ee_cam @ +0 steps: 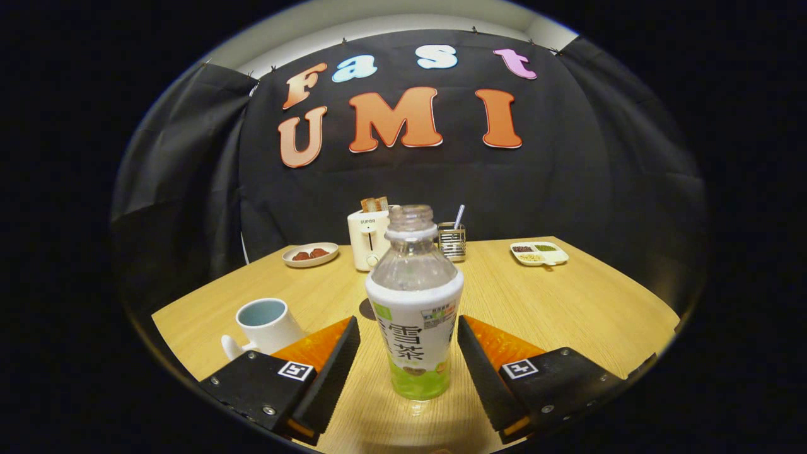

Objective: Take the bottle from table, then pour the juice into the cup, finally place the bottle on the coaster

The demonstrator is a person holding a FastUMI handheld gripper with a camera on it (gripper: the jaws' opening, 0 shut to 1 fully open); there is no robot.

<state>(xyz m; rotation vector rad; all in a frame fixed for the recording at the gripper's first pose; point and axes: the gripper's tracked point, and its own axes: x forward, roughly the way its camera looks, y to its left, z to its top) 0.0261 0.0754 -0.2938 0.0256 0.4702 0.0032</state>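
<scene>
The wooden table [555, 302] carries an uncapped bottle [414, 315] standing upright between the fingers of the gripper [408, 343], which is spread wide with a gap on each side and grips nothing. A white toaster [369, 239] at the far side shows the word SUPOR, with a utensil rack [452, 241] just to its right. A white cup [268, 325] sits near left beside the left finger, and a dark coaster [367, 309] peeks out behind the bottle.
</scene>
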